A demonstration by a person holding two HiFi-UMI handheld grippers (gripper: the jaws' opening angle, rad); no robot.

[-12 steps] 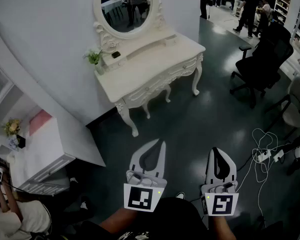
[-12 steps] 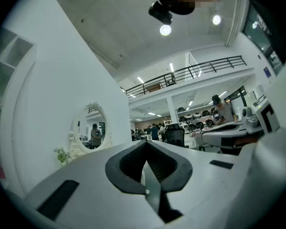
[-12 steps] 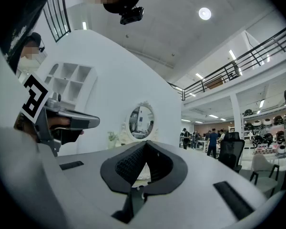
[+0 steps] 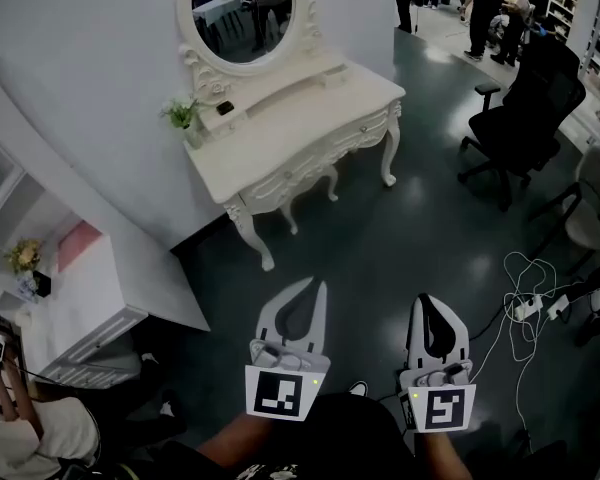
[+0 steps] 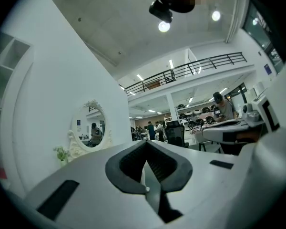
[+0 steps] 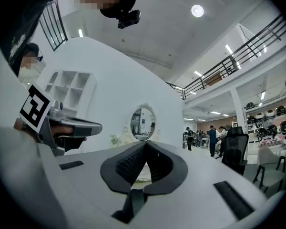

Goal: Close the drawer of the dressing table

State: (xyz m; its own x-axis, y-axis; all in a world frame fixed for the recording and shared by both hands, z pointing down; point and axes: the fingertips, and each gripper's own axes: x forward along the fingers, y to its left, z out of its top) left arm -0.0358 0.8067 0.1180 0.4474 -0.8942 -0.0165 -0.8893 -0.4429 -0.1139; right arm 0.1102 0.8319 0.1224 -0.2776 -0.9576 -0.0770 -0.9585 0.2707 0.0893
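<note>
The white dressing table (image 4: 290, 128) with its oval mirror (image 4: 242, 8) stands against the wall at the top of the head view. Its carved drawer front (image 4: 325, 160) faces me; from this distance I cannot tell how far out it stands. Both grippers are held low and level, well short of the table, over the dark floor. My left gripper (image 4: 323, 287) is shut with nothing in it, its tips meeting in the left gripper view (image 5: 145, 143). My right gripper (image 4: 427, 301) is also shut and empty (image 6: 145, 145). The mirror (image 6: 142, 123) shows straight ahead of the right jaws.
A black office chair (image 4: 525, 118) stands right of the table, with a pale chair (image 4: 588, 208) nearer. White cables and a power strip (image 4: 527, 310) lie on the floor at right. A white shelf unit (image 4: 80, 303) and a seated person (image 4: 25, 433) are at left.
The head view has shifted slightly, so the table sits a little further left in frame. Both grippers keep their places and stay shut.
</note>
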